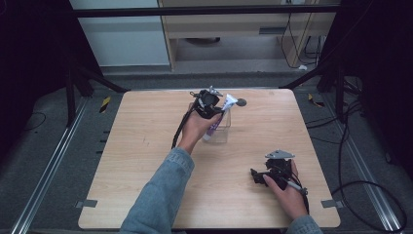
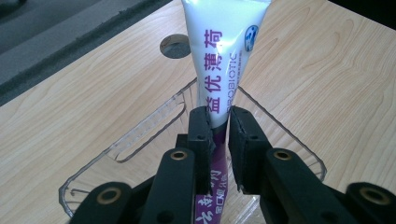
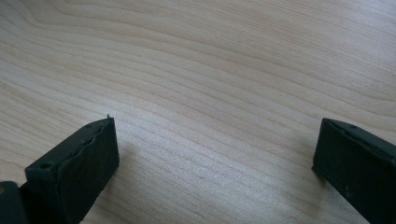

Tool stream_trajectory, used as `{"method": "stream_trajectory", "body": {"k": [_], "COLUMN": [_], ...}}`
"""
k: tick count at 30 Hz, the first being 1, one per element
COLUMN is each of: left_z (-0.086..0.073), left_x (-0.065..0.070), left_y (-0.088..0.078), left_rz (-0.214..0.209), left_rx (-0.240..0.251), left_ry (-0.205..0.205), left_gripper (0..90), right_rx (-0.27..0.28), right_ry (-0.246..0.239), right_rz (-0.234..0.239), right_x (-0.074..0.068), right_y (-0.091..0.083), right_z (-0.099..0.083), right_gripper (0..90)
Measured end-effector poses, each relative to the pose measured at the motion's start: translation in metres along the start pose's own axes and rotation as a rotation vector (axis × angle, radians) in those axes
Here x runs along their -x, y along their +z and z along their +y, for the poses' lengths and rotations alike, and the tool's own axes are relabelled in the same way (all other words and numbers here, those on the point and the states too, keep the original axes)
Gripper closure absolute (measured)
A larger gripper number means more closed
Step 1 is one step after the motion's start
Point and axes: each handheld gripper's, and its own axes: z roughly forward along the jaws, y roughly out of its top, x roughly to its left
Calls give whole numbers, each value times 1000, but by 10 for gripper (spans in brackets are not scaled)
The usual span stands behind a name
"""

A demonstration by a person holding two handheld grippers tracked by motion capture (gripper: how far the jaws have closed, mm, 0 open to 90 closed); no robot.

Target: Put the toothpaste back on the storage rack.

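Left gripper view: the left gripper (image 2: 218,135) has its fingers clamped on a white-and-purple toothpaste tube (image 2: 222,60), held tilted over a clear plastic container (image 2: 140,135) near the far edge of the wooden surface (image 1: 146,146). The right gripper (image 3: 215,158) rests with fingers spread wide, nothing between them.

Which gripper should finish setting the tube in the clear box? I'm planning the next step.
Left. The left gripper is shut on the tube above the clear box; the right gripper stands open over bare table.
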Motion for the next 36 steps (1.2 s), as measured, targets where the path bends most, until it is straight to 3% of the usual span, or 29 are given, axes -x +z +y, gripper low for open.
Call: {"method": "stream_trajectory", "body": {"k": [8, 13, 27, 36], "left_z": [1, 1, 1, -4], "left_x": [-1, 2, -1, 7], "left_y": [-7, -9, -22, -39], "left_rz": [-16, 10, 15, 25], "left_rx": [34, 21, 49, 68], "left_ry": [-29, 3, 3, 8], "left_gripper": [832, 828, 857, 857], "right_rx": [-2, -1, -2, -3], "right_ry": [2, 0, 4, 5], "right_rz": [1, -1, 1, 0], "right_x": [0, 0, 0, 0], "right_y": [0, 0, 0, 0], "right_z": [0, 0, 0, 0], "right_gripper": [4, 4, 4, 5]}}
